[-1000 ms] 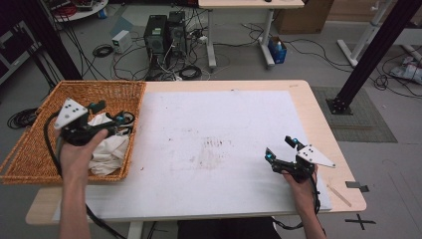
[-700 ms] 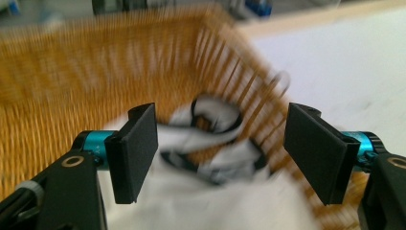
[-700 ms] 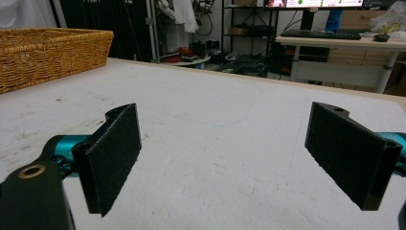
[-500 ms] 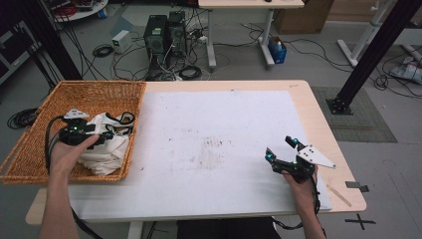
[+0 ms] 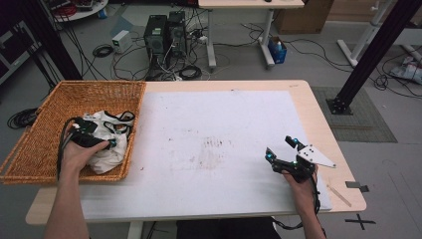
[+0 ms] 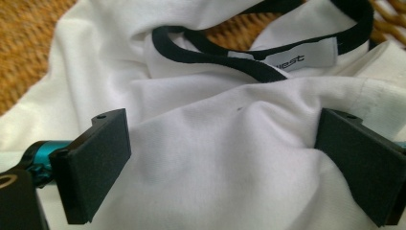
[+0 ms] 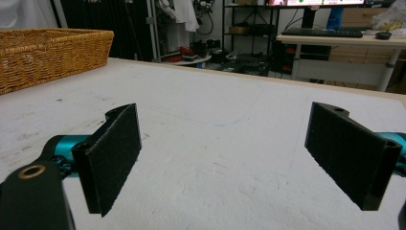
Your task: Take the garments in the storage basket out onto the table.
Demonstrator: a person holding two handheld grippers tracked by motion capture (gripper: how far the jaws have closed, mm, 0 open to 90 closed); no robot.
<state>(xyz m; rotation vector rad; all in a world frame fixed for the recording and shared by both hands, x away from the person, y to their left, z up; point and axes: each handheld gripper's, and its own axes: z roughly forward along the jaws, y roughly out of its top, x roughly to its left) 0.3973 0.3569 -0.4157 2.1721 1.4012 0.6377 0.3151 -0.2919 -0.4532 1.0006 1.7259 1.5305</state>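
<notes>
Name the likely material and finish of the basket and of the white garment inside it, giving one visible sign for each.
Basket: probably woven wicker or rattan, matte golden-brown; its interlaced strands show. White garment: apparently soft knit cotton-like cloth, matte, with black trim; it folds loosely and carries a sewn label.

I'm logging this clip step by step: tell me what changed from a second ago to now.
The left gripper came down from above the wicker basket onto the white garment lying in it. Its jaws have just been opening and now stand wide with a fold of the cloth between them, the pads not yet pressing. The right gripper stayed open above the table; basket and garment kept their places.
</notes>
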